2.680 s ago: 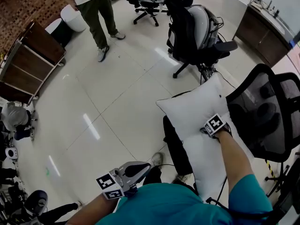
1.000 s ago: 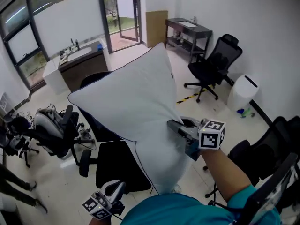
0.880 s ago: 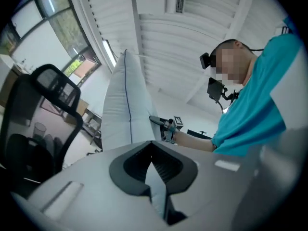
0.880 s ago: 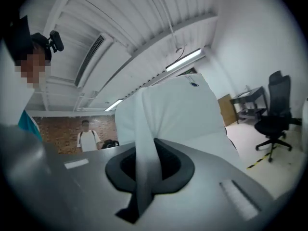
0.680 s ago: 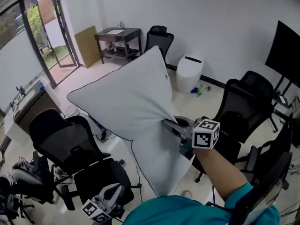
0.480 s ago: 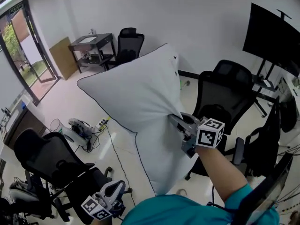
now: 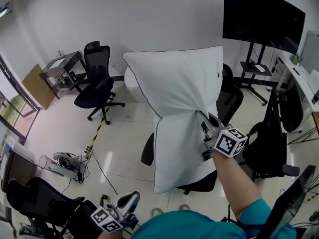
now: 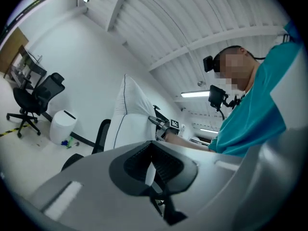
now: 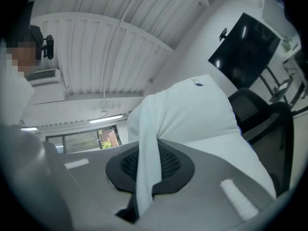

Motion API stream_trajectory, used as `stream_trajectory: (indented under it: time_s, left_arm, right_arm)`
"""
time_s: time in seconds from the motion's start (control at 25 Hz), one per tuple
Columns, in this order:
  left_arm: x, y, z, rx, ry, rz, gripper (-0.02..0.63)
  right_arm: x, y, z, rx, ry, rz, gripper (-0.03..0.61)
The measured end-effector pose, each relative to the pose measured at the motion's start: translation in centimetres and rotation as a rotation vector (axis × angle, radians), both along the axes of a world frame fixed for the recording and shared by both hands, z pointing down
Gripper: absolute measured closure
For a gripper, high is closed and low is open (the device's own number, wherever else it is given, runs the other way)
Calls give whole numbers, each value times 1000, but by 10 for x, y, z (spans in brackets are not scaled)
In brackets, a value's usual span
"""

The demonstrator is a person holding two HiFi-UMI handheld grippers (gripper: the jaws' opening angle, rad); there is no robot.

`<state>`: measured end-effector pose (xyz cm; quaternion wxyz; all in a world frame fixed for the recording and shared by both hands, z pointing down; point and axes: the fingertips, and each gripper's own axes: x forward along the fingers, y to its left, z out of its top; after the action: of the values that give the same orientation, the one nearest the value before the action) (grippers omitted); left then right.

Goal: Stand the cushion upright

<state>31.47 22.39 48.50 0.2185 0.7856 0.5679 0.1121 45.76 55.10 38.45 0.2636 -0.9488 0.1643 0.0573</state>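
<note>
A big white cushion (image 7: 182, 93) with dark piping hangs in the air in the head view, one corner up and its lower end drooping over a black office chair (image 7: 199, 183). My right gripper (image 7: 203, 125) is shut on a fold of the cushion's side. In the right gripper view the white fabric (image 9: 192, 114) is pinched between the pads (image 9: 166, 170). My left gripper (image 7: 130, 199) sits low at the bottom left, well apart from the cushion, shut with nothing in it. In the left gripper view the cushion (image 8: 127, 114) shows beyond its closed jaws.
Black office chairs stand around: one at the back left (image 7: 97, 78), one behind the cushion (image 7: 230, 101), one at the bottom left (image 7: 35, 203). A black screen on a stand (image 7: 261, 16) is at the far right wall. A small table (image 7: 62, 63) and floor cables (image 7: 65, 163) are on the left.
The cushion came up off the chair seat in my right gripper and stays pinched there. The whole view has swung round the room to the wall with the screen. The left gripper stays low.
</note>
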Motion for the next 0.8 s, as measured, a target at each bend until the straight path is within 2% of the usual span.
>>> stream_trajectory:
  time_s: [0.12, 0.28, 0.36, 0.48, 0.52, 0.56, 0.64, 0.8]
  left_arm:
    - [16, 18, 11, 21, -33, 59, 603]
    - [45, 22, 31, 55, -90, 111, 603]
    - [60, 16, 41, 77, -125, 134, 603]
    - [85, 6, 63, 115, -176, 157, 603]
    - [92, 3, 71, 127, -193, 163, 603]
    - [97, 0, 78, 139, -209, 168, 603]
    - [105, -10, 91, 158, -235, 174, 603]
    - [120, -16, 100, 158, -247, 206, 603]
  right_arm:
    - [7, 43, 33, -6, -20, 139, 569]
    - [31, 65, 118, -88, -178, 249, 568]
    - [44, 62, 186, -111, -308, 266, 566]
    - [65, 63, 319, -81, -613, 264, 555]
    - [67, 67, 359, -70, -710, 266, 535]
    - [67, 70, 387, -63, -760, 272, 472]
    - [66, 75, 403, -41, -736, 268, 460]
    - [66, 74, 379, -99, -717, 234, 299]
